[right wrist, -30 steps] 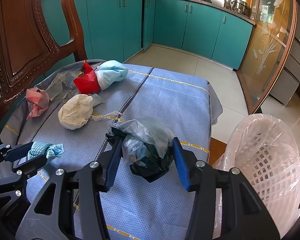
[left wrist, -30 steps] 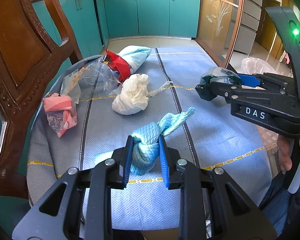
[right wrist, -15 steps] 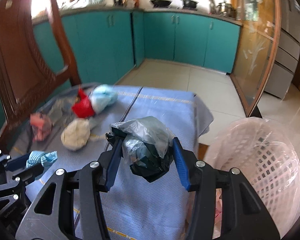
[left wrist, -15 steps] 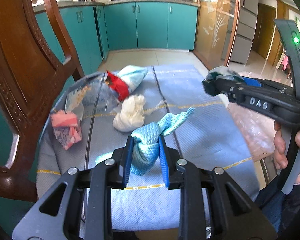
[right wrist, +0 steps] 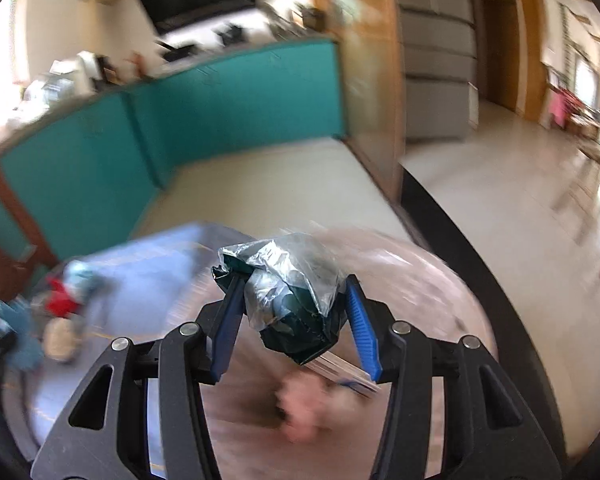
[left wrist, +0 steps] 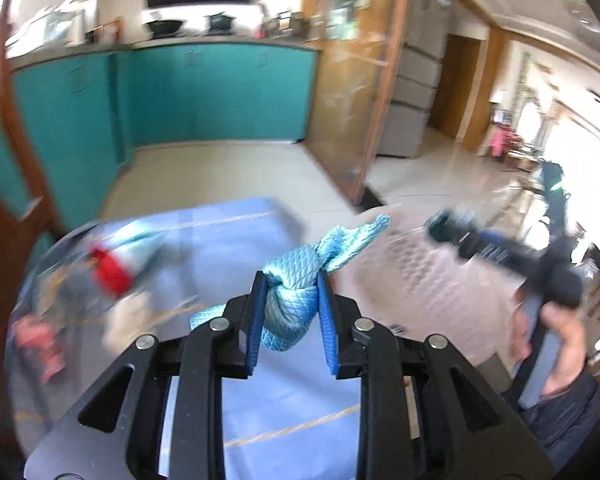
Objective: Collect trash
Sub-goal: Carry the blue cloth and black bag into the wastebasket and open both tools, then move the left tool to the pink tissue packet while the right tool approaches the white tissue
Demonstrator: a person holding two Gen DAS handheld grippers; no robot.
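My left gripper (left wrist: 291,280) is shut on a knotted light-blue rag (left wrist: 296,292), lifted above the blue-clothed table (left wrist: 236,236). My right gripper (right wrist: 290,280) is shut on a crumpled dark-green wad in clear plastic (right wrist: 296,304), right over the open mouth of the pale bin (right wrist: 420,280), whose inside is blurred. In the left wrist view the right gripper (left wrist: 444,230) hangs at the right, gripped by a hand (left wrist: 560,348), above the bin (left wrist: 412,276). More trash lies on the table: a red piece (left wrist: 110,270), a white wad (left wrist: 124,320) and a pink wrapper (left wrist: 36,340).
A carved wooden chair (left wrist: 4,208) stands at the left of the table. Teal kitchen cabinets (left wrist: 220,96) line the far wall across a tiled floor (left wrist: 220,176). A wooden door frame (left wrist: 376,92) rises behind the bin.
Both grippers have risen and swung right with their loads. The right gripper has moved from above the table to above the bin and rolled. Both views are now motion-blurred.
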